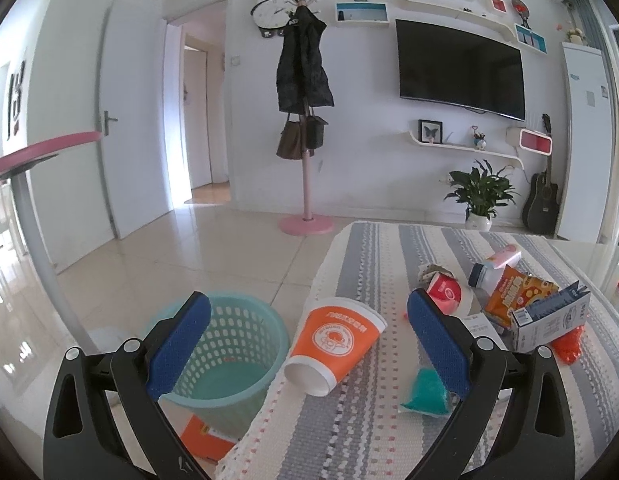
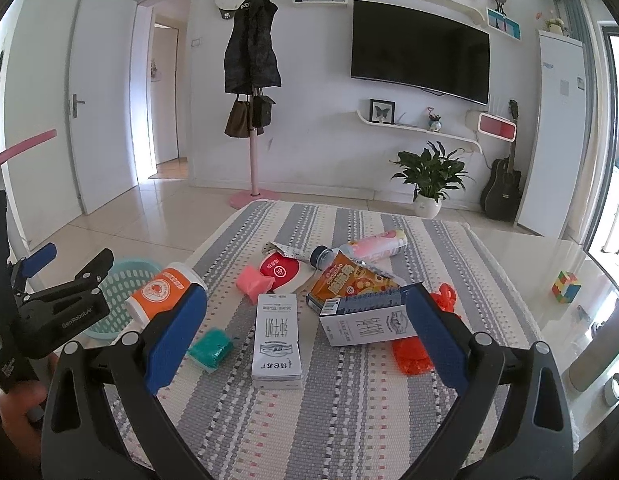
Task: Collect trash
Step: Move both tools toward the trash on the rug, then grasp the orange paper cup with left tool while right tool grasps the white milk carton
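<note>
Collected: none visible; teal basket point(image 1: 225, 356) on floor beside desk's left edge looks empty. Outstanding on desk point(image 2: 349, 420): orange cup point(image 1: 333, 340) at left edge, cartons, wrappers. Left claw point(image 1: 307, 344), right claw point(image 2: 305, 340): both apart, empty.

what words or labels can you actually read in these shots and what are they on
"GenRoboAI": on the left hand-held gripper, right wrist view.
"OUQUMIAO" (uncertain): orange snack bag.
Orange cup, milk cartons, red lid: Chinese print too blurred to read.

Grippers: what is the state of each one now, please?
Left gripper: open, holding nothing.
Right gripper: open, holding nothing.
</note>
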The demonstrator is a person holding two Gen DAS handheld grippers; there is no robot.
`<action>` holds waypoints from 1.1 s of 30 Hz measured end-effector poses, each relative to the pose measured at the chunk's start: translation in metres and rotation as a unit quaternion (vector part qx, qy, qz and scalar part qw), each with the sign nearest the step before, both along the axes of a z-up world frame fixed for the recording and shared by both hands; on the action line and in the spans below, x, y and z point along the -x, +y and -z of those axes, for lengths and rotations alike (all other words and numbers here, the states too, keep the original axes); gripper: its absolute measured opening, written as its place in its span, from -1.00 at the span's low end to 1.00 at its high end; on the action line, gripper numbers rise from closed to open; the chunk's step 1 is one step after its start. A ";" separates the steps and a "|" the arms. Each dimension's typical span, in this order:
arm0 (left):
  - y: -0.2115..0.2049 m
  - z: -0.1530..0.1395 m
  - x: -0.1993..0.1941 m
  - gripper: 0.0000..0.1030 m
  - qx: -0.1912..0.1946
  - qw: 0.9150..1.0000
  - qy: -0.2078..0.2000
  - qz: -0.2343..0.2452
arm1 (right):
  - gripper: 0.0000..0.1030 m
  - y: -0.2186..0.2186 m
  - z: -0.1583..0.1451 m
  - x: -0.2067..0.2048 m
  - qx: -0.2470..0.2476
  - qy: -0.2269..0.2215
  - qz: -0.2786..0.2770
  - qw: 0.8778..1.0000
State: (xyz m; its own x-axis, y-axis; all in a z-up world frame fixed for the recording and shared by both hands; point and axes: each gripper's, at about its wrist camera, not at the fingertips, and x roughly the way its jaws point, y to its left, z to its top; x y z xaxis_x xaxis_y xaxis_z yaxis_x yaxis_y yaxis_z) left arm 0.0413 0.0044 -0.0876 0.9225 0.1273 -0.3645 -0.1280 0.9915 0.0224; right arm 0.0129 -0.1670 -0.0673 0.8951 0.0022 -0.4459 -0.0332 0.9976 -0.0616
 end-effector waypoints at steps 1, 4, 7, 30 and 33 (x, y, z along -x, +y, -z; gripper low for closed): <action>0.000 0.000 0.000 0.86 0.001 1.000 0.001 0.000 | 0.85 0.000 0.000 0.000 0.000 0.001 0.000 1.000; 0.001 0.000 -0.001 0.86 0.002 1.000 0.003 -0.001 | 0.85 0.000 0.000 0.000 -0.002 0.001 0.000 1.000; 0.004 0.000 -0.002 0.86 0.007 1.000 0.007 0.001 | 0.81 0.000 0.001 -0.001 -0.001 0.003 -0.001 1.000; 0.035 0.052 -0.139 0.83 0.054 0.955 0.252 0.149 | 0.79 0.012 0.075 -0.086 0.037 0.121 -0.009 0.992; 0.038 0.065 -0.151 0.83 0.064 0.945 0.281 0.154 | 0.79 0.017 0.088 -0.099 0.042 0.142 -0.009 0.989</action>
